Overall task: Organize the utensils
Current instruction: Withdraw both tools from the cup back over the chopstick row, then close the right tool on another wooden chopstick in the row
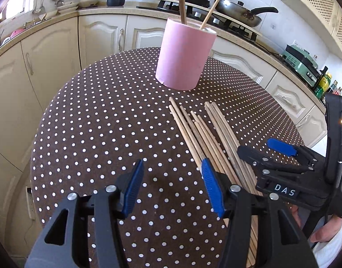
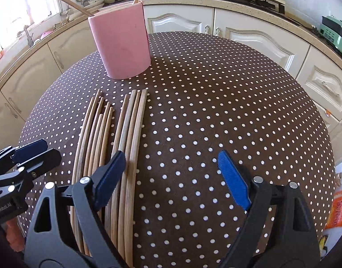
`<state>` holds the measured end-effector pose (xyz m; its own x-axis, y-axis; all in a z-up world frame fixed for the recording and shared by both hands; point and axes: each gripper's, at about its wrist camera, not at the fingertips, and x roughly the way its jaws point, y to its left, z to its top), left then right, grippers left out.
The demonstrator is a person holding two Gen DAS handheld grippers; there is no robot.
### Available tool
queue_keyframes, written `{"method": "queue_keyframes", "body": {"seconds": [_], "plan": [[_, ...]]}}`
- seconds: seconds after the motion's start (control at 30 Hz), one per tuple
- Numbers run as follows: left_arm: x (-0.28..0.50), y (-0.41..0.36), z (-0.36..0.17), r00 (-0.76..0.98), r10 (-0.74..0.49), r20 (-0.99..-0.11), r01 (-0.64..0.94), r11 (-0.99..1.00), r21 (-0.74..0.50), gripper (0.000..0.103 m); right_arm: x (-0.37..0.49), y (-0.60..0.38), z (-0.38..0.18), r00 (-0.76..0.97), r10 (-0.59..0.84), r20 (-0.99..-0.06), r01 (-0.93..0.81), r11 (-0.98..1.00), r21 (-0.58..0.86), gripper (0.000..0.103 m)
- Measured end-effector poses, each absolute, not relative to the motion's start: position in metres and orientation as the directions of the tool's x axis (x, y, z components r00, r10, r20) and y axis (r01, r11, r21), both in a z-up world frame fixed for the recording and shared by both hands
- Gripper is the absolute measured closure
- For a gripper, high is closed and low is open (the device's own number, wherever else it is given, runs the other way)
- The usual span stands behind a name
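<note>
A pink cylindrical holder (image 1: pixel 184 55) stands on the polka-dot table, with two wooden chopsticks (image 1: pixel 182 0) upright in it; it also shows in the right wrist view (image 2: pixel 122 42). Several wooden chopsticks (image 1: pixel 206 131) lie side by side on the cloth in front of it, also seen in the right wrist view (image 2: pixel 126 138). My left gripper (image 1: pixel 171 189) is open and empty, just left of the pile. My right gripper (image 2: pixel 168 176) is open and empty, its left finger over the pile. The right gripper shows in the left wrist view (image 1: pixel 271 151).
The round table (image 1: pixel 99 122) has a brown cloth with white dots. Cream kitchen cabinets (image 1: pixel 48 55) curve behind it. A stove with a pot and a frying pan (image 1: pixel 238 11) sits on the counter. An orange packet (image 2: pixel 337 207) lies off the table's right edge.
</note>
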<state>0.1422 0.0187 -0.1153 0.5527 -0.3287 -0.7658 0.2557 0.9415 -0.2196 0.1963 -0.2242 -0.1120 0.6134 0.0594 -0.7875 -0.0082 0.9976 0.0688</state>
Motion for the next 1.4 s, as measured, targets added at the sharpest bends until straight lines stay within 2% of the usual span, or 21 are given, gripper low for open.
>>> {"method": "queue_keyframes", "body": {"seconds": [0.1, 0.3, 0.47, 0.53, 0.67, 0.73, 0.8, 0.93, 1.0, 1.07, 1.13, 1.2, 1.33, 1.4], "plan": [[0.144, 0.015, -0.114, 0.553, -0.329, -0.765, 0.266, 0.94, -0.212, 0.049, 0.207, -0.217, -0.114, 0.606, 0.034, -0.795, -0.008, 0.999, 0.036, 0.011], [0.149, 0.004, -0.112, 0.543, -0.33, -0.772, 0.272, 0.939, -0.209, 0.049, 0.213, -0.2, -0.11, 0.62, -0.021, -0.785, -0.042, 0.997, -0.06, 0.011], [0.154, 0.006, -0.116, 0.528, -0.326, -0.784, 0.249, 0.942, -0.224, 0.049, 0.207, -0.203, -0.096, 0.658, 0.006, -0.753, -0.047, 0.998, -0.033, 0.011], [0.157, 0.009, -0.118, 0.513, -0.352, -0.783, 0.247, 0.934, -0.258, 0.045, 0.208, -0.208, -0.092, 0.66, 0.023, -0.751, -0.046, 0.999, -0.01, 0.011], [0.161, 0.005, -0.118, 0.505, -0.309, -0.806, 0.234, 0.948, -0.217, 0.04, 0.221, -0.221, -0.093, 0.604, 0.049, -0.795, -0.064, 0.998, 0.012, 0.013], [0.162, 0.001, -0.117, 0.498, -0.282, -0.82, 0.231, 0.955, -0.189, 0.04, 0.229, -0.224, -0.096, 0.559, 0.066, -0.826, -0.089, 0.996, 0.02, 0.028], [0.164, -0.001, -0.116, 0.494, -0.277, -0.824, 0.22, 0.957, -0.19, 0.04, 0.239, -0.225, -0.099, 0.504, 0.09, -0.859, -0.108, 0.993, 0.041, 0.04], [0.17, -0.003, -0.116, 0.456, -0.271, -0.848, 0.191, 0.96, -0.204, 0.04, 0.253, -0.226, -0.095, 0.444, 0.119, -0.888, -0.152, 0.987, 0.056, 0.054], [0.175, -0.004, -0.114, 0.448, -0.268, -0.853, 0.179, 0.961, -0.208, 0.04, 0.258, -0.221, -0.093, 0.414, 0.121, -0.902, -0.197, 0.98, 0.041, 0.055], [0.181, -0.006, -0.113, 0.446, -0.234, -0.864, 0.154, 0.971, -0.184, 0.04, 0.264, -0.211, -0.091, 0.397, 0.109, -0.911, -0.246, 0.969, 0.009, 0.062], [0.191, -0.01, -0.114, 0.415, -0.194, -0.889, 0.126, 0.98, -0.155, 0.04, 0.269, -0.206, -0.088, 0.37, 0.144, -0.918, -0.286, 0.957, 0.035, 0.078], [0.199, -0.01, -0.114, 0.392, -0.212, -0.895, 0.116, 0.977, -0.181, 0.04, 0.278, -0.209, -0.087, 0.339, 0.224, -0.914, -0.283, 0.95, 0.128, 0.091], [0.214, -0.011, -0.113, 0.364, -0.23, -0.902, 0.086, 0.973, -0.213, 0.04, 0.281, -0.224, -0.089, 0.337, 0.345, -0.876, -0.192, 0.936, 0.295, 0.096], [0.225, -0.012, -0.112, 0.349, -0.237, -0.907, 0.081, 0.971, -0.223, 0.04, 0.28, -0.23, -0.09, 0.363, 0.379, -0.851, -0.18, 0.925, 0.335, 0.096]]}}
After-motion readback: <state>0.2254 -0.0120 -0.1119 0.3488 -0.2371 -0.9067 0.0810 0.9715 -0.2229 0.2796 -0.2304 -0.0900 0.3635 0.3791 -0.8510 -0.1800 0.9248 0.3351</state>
